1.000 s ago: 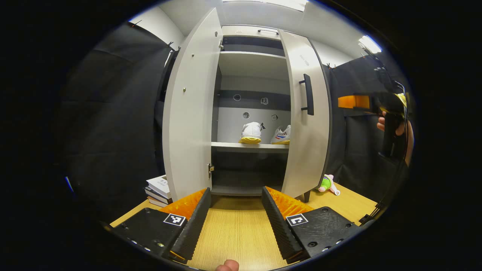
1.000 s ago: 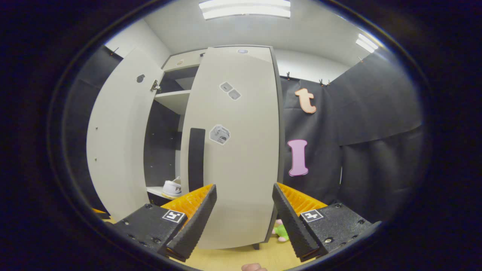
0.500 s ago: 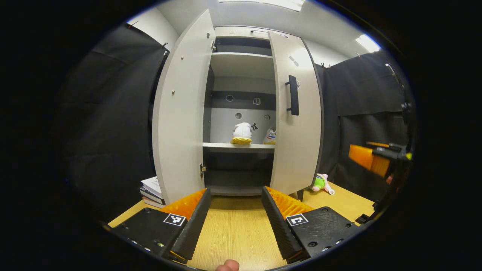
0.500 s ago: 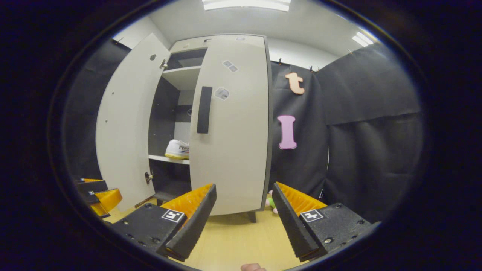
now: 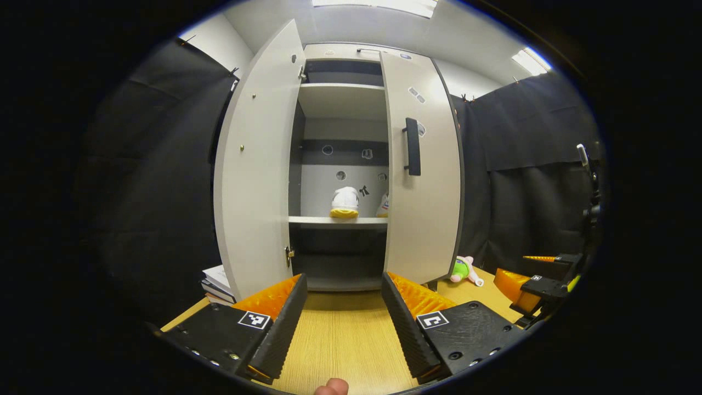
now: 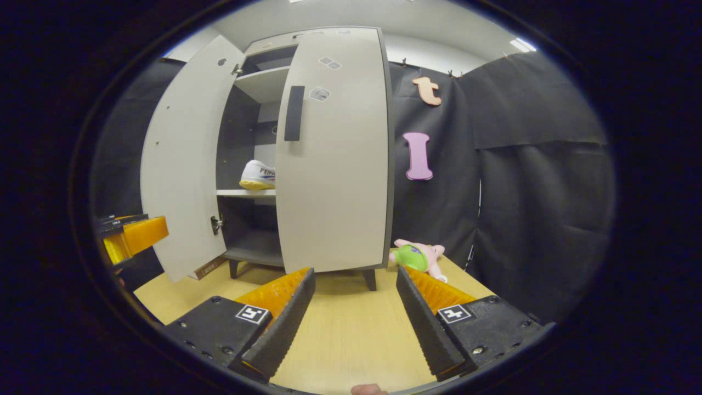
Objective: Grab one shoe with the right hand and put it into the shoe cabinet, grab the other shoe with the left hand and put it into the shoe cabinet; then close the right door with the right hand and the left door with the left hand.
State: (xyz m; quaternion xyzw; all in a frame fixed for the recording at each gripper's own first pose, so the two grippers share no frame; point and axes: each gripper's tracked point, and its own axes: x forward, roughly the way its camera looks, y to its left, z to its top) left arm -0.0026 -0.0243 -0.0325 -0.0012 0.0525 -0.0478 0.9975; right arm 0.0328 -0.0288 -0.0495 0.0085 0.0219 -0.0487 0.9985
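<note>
- Both white, yellow-soled shoes (image 5: pixel 345 202) sit on the shoe cabinet (image 5: pixel 340 164) shelf; the second looks partly hidden.
- Left tool (image 5: pixel 341 307) spread, empty.
- Right tool (image 6: pixel 355 304) spread, empty.

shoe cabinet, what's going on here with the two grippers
A person holds a gripper in each hand in front of the shoe cabinet. Both shoes, one and the other, sit on its middle shelf. The right door is nearly closed; the left door stands wide open. The left gripper and right gripper are open and empty, low over the wooden floor.
</note>
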